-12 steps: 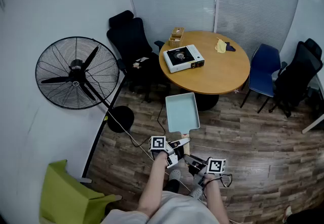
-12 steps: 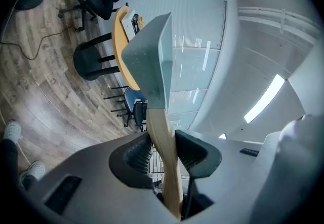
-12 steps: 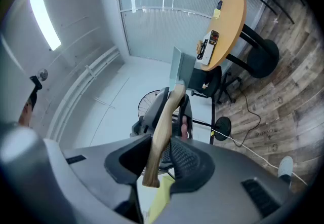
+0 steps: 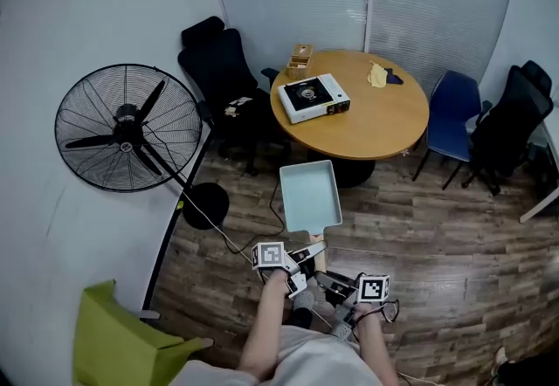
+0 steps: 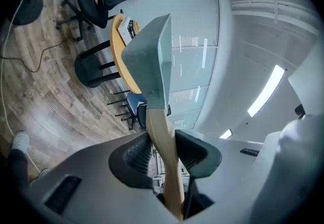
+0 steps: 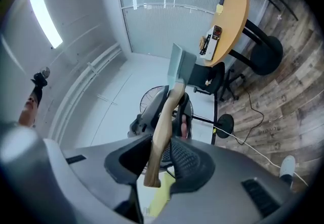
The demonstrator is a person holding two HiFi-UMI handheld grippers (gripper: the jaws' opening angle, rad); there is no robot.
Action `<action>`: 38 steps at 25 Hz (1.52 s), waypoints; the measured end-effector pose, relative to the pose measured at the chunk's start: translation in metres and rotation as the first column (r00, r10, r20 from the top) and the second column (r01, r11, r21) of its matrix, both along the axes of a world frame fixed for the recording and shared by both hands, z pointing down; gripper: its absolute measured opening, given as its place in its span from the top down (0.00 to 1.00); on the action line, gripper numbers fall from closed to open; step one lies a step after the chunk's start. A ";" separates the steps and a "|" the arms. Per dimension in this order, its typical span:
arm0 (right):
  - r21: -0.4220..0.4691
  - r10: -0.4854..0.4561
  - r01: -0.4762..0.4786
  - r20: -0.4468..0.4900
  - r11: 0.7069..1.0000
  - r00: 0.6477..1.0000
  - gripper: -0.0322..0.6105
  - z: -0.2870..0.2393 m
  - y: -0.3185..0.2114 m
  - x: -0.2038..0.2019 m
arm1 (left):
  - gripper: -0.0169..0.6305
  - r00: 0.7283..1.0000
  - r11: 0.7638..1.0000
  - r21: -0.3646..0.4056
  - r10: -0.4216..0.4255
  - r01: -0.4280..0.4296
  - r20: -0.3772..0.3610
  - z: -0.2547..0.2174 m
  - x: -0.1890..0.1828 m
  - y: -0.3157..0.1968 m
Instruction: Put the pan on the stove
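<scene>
The stove sits on the tabletop, toward its left; the pan hangs over the floor before the tabletop, its handle in the left claw and, nearer, the right claw; a fan stands far left.

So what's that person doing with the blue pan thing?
A person is holding a light blue pan out in front by its wooden handle. The left tool and the right tool are both clamped on that handle. The pan is up in the air over the wooden floor, short of the round table where the stove sits. It isn't on the stove yet.
</scene>
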State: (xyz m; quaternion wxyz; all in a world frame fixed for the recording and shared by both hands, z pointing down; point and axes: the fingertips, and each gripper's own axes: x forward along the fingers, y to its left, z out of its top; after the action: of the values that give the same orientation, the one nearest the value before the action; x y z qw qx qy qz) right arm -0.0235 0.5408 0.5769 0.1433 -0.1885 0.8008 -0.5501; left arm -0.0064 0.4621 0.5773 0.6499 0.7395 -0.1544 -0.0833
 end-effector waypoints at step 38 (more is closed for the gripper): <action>-0.013 0.068 -0.067 0.004 0.998 0.998 0.77 0.029 -0.201 0.006 | 0.75 0.998 1.000 -0.007 0.022 -0.023 -0.062 0.018 0.004 -0.205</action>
State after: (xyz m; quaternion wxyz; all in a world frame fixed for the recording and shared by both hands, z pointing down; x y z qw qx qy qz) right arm -0.0175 0.3396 0.6064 0.1626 -0.2150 0.7902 -0.5503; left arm -0.0020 0.2576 0.5952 0.6581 0.7358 -0.1263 -0.0980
